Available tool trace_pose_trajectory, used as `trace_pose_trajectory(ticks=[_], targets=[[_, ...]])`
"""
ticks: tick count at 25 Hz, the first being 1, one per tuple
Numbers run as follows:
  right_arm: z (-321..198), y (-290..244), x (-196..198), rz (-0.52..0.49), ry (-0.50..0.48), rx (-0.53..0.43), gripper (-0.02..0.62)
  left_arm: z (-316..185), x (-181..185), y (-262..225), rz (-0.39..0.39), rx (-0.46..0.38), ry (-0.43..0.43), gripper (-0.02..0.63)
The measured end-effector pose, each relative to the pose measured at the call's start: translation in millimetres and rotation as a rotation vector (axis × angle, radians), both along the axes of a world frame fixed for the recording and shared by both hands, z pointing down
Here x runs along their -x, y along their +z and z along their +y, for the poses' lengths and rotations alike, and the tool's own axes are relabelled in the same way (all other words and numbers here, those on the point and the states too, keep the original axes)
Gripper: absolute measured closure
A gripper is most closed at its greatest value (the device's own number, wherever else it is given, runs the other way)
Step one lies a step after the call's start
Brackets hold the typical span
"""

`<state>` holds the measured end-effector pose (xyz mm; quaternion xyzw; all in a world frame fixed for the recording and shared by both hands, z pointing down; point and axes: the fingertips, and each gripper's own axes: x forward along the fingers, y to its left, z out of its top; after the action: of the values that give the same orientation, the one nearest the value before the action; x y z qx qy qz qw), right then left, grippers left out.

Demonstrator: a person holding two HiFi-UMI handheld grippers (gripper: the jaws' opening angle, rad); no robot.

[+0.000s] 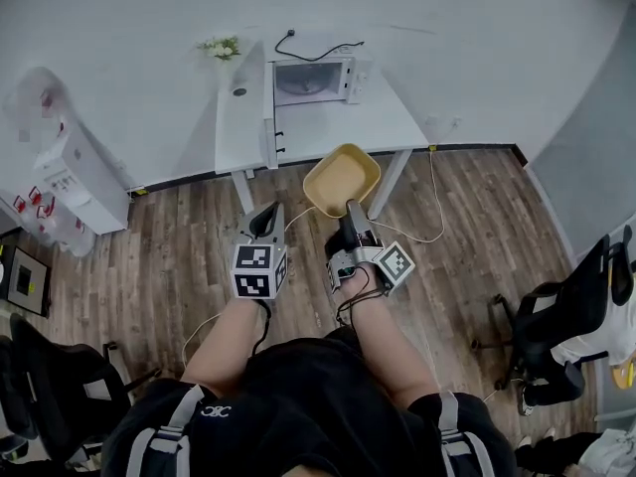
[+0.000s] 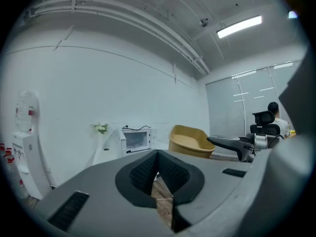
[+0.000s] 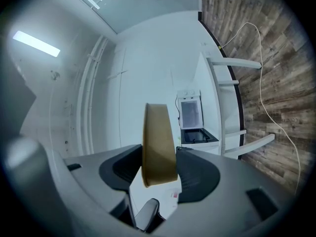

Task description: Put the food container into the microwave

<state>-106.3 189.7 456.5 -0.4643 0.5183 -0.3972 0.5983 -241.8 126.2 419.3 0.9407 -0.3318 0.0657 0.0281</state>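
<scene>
A tan, shallow food container [image 1: 341, 179] is held by its near rim in my right gripper [image 1: 353, 212], which is shut on it, above the wooden floor in front of the table. In the right gripper view the container [image 3: 159, 147] shows edge-on between the pads. The white microwave [image 1: 308, 79] stands at the back of the white table [image 1: 397, 117] with its door [image 1: 268, 117] swung open to the left. My left gripper [image 1: 266, 222] hangs beside the right one, shut and holding nothing. From the left gripper view, the microwave [image 2: 137, 139] and container [image 2: 190, 141] lie ahead.
A small pot of flowers [image 1: 221, 48] stands at the table's back left corner. A water dispenser [image 1: 75, 172] stands against the wall to the left. Office chairs [image 1: 566, 316] are at the right, another chair [image 1: 40, 376] at the lower left. A cable [image 1: 427, 227] trails over the floor.
</scene>
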Motion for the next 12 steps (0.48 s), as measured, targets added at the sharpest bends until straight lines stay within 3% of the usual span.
trace_pose_trajectory(ticks=[12], targets=[[-49.7,-9.0,-24.8,0.011,0.006,-0.069,0.373,-50.5,-17.3,-1.6,-0.032,-0.041,-0.004,0.595]])
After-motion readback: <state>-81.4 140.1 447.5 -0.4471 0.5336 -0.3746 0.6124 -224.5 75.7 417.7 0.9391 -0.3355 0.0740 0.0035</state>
